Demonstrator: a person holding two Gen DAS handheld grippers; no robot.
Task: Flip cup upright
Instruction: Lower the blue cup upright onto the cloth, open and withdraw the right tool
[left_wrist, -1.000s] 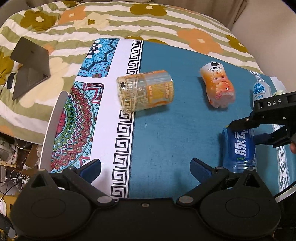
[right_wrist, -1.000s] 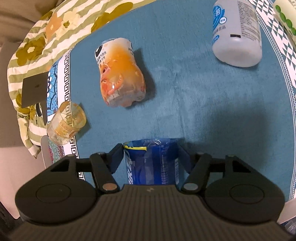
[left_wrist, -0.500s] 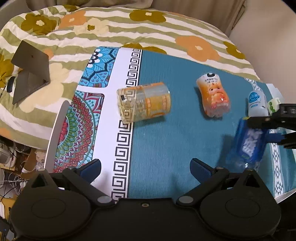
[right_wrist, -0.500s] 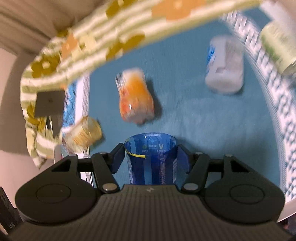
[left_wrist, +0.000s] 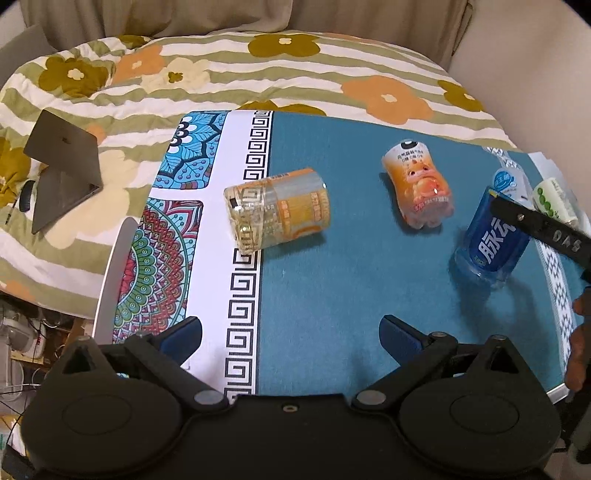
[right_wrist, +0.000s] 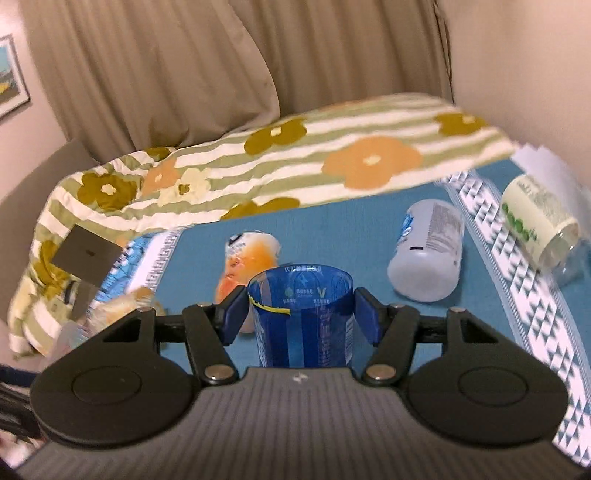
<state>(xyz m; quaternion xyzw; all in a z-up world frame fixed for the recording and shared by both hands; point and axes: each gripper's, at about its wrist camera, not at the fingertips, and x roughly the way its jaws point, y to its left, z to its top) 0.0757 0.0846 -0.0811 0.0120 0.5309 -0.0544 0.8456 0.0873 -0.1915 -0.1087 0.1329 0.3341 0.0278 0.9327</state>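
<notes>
A blue cut-bottle cup (right_wrist: 301, 317) sits between the pads of my right gripper (right_wrist: 300, 314), which is shut on it. In the left wrist view the blue cup (left_wrist: 491, 240) stands nearly upright on the teal mat (left_wrist: 351, 280) at the right, open end up, slightly tilted, with the right gripper's black finger (left_wrist: 539, 227) across it. My left gripper (left_wrist: 291, 338) is open and empty over the mat's near edge. A yellow clear cup (left_wrist: 279, 214) lies on its side at the middle left.
An orange cup (left_wrist: 419, 190) lies on its side at the back. A white cup (right_wrist: 428, 251) and a green-dotted cup (right_wrist: 535, 218) lie on their sides at the right. A flowered quilt (left_wrist: 258, 74) lies behind the mat, with a grey tablet (left_wrist: 64, 166) on it at the left.
My right gripper has turned the blue cup from lying on its side to nearly upright, and its view has swung up from the mat towards the curtain. The left gripper has pulled back slightly.
</notes>
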